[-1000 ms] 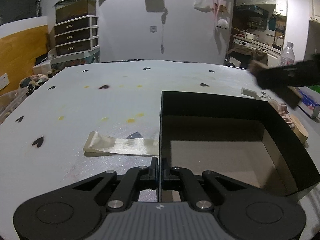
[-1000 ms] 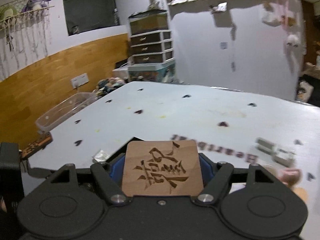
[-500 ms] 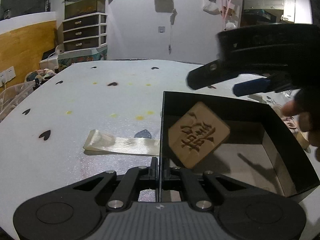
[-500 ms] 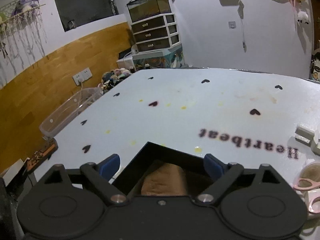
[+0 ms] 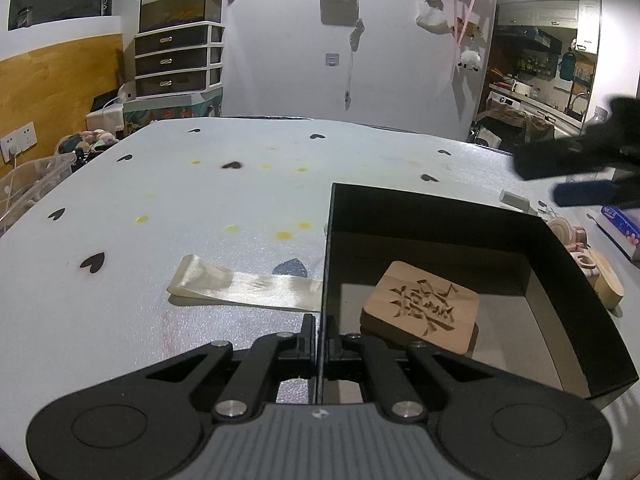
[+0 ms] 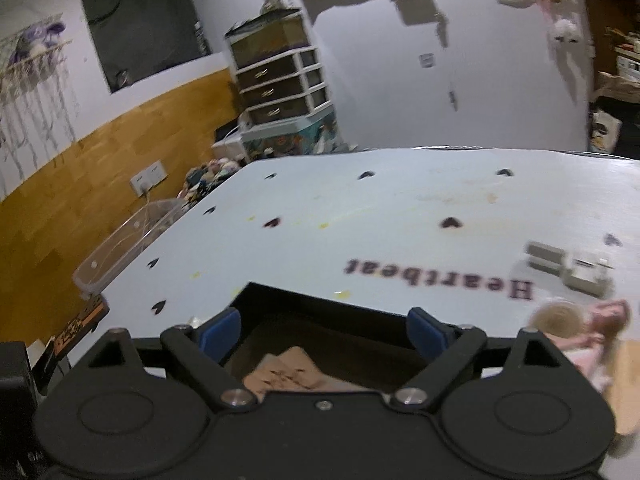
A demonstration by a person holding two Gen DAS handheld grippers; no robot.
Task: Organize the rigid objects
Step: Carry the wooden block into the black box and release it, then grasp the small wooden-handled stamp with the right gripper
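Coaster [image 5: 422,307] in box [image 5: 576,280] | mat "Heartbeat" [image 6: 438,278] | left claw [image 5: 319,334] clamps box wall | right claw [image 6: 323,328] apart, closing

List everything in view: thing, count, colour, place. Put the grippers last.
Table: one, white with dark heart prints and yellow stains, under everything.
Box: one, black, open-topped, right side of the table.
Carved wooden tile: one, light brown, lying on the box floor.
Ribbon strip: one, pale cream, flat on the table left of the box.
Small blocks: two, pale grey, on the table right of the box.
Drawer unit: one, white with dark drawers, by the back wall.
Glass tank: one, on top of the drawer unit.
Left gripper: black, shut on the box's left wall.
Right gripper: black with blue pads, jaws closing with nothing between them, above the box.
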